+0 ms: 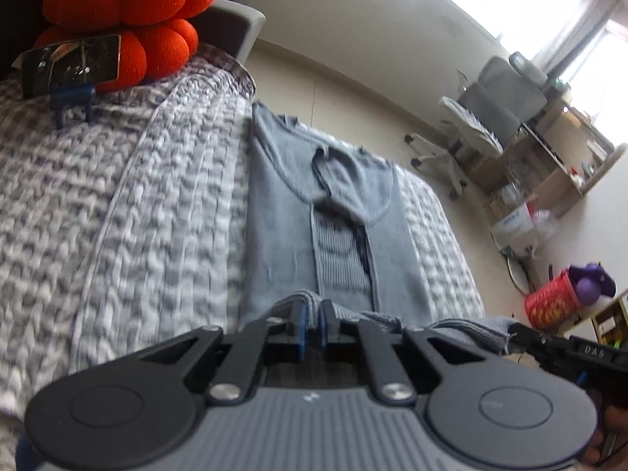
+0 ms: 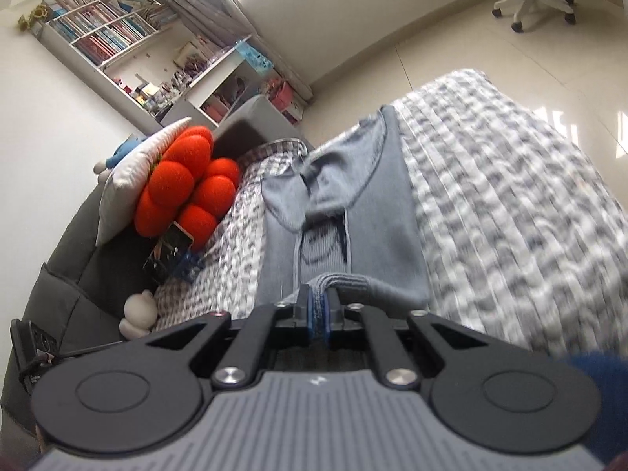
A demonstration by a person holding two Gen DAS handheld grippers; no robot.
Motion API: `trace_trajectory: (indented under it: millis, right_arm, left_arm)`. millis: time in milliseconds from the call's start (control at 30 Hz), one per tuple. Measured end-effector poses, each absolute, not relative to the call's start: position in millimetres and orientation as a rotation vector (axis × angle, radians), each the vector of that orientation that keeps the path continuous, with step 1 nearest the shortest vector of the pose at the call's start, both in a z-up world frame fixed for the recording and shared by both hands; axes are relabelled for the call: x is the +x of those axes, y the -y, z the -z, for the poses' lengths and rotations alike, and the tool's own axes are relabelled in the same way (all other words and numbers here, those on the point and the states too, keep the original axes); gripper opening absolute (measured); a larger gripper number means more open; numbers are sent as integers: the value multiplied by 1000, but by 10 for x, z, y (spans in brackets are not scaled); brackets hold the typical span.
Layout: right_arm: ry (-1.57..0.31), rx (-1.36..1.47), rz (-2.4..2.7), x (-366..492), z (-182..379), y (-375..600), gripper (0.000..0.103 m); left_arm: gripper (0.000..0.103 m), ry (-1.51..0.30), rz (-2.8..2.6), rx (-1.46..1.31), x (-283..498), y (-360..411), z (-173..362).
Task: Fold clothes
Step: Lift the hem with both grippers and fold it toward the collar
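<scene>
left gripper (image 1: 312, 320): jaws pinching sweater hem
right gripper (image 2: 318, 310): clamping the same hem
sweater (image 1: 282, 216): lying sleeves-in on bedspread (image 1: 117, 196)
handling: looking soft, light, floppy; gripping hem corners

My left gripper (image 1: 313, 324) pinching the near hem of the grey sweater (image 1: 282, 212), sleeves folded in, on the checked bedspread (image 1: 117, 204), orange cushion (image 1: 125, 11) beyond

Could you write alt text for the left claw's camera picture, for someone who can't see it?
The left claw pinches the near hem of a grey-blue sweater lying with sleeves folded in on a checked quilt. An orange cushion sits behind.
</scene>
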State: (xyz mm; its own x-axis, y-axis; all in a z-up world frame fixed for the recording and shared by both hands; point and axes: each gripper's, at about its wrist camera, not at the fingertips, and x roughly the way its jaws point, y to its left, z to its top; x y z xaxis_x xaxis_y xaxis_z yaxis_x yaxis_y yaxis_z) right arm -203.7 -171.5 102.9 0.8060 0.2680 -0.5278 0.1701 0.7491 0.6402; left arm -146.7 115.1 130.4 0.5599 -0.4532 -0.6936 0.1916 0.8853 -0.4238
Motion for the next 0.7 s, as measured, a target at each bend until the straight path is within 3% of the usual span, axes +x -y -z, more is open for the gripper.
trace_trajectory:
  millis: [700]
  right_arm:
    - [-607,765,-85,-104,-1116,2357,8]
  left_arm:
    - [7,-841,338,-274,577,-683,-1546]
